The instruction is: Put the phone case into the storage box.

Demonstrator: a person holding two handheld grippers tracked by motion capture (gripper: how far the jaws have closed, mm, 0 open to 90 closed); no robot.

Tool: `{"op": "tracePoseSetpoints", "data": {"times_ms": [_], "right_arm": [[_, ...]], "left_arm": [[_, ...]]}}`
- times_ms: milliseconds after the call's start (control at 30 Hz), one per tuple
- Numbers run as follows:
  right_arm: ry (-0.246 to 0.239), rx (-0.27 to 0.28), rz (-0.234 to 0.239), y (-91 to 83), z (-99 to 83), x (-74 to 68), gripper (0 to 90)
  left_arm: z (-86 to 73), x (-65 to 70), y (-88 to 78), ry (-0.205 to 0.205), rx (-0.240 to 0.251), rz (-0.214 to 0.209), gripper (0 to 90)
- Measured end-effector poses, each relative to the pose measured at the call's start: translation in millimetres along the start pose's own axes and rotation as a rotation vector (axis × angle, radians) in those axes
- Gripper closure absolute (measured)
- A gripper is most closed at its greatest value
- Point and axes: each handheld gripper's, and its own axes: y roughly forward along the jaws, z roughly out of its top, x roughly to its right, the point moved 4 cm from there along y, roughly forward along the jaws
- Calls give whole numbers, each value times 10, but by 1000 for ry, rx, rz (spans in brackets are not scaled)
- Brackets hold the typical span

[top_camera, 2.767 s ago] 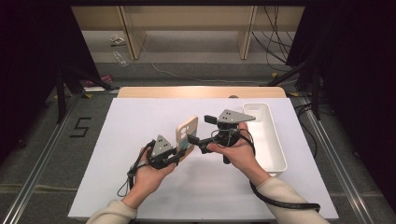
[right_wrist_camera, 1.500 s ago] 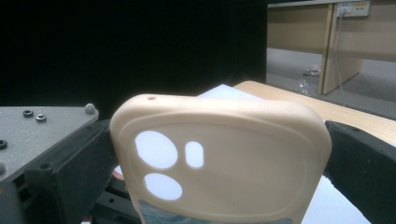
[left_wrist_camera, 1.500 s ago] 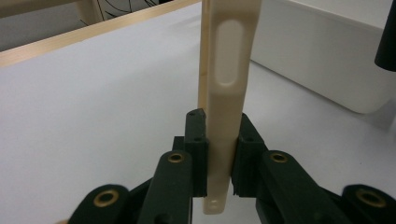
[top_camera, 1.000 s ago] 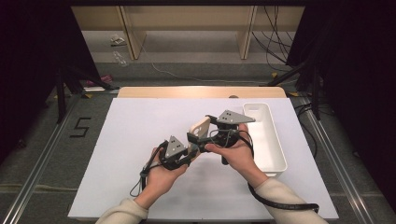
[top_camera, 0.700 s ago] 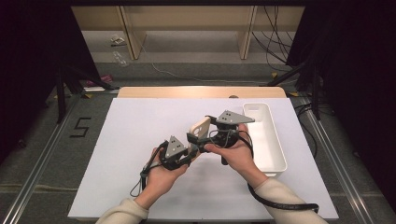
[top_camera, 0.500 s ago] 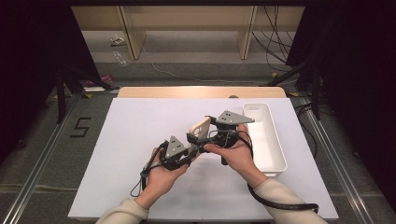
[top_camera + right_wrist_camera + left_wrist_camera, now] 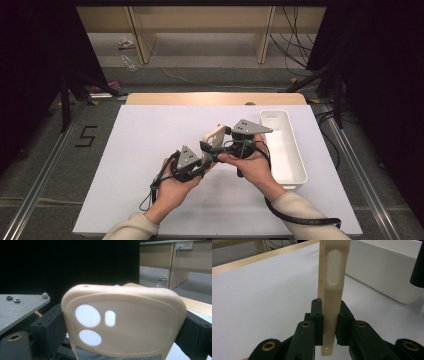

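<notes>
Left gripper (image 7: 329,322) clamps the cream phone case (image 7: 333,287); right gripper (image 7: 120,340) closing across its width

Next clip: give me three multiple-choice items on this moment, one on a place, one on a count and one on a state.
1. Where is the white bin?
A. right side of the table
B. left side
C. on the floor

2. How many cut-outs pierce the cream phone case?
A. one
B. three
C. five

3. How does the left tool stand?
A. shut on the case
B. wide open
C. lying on the table

A: the high view shows it beside the right hand.
B: two round, one oblong.
A: both pads press the case's edges.
</notes>
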Motion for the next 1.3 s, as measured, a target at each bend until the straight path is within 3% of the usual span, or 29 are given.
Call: {"op": "tracePoseSetpoints", "data": {"times_ms": [333,500,833,1033,1300], "right_arm": [[-17,8,-4,-12,17,-7,119],[-28,22,-27,-36,41,10,122],[-23,37,-45,-78,84,41,123],[-23,40,-55,-88,94,57,123],[-24,42,-67,-108,112,76,123]], "left_arm": [[13,0,-8,13,7,-6,779],[14,6,-17,25,2,-12,725],[49,35,-84,72,-3,-35,438],[54,30,-154,118,-44,-1,198],[11,-16,-222,134,-93,-23,4]]}}
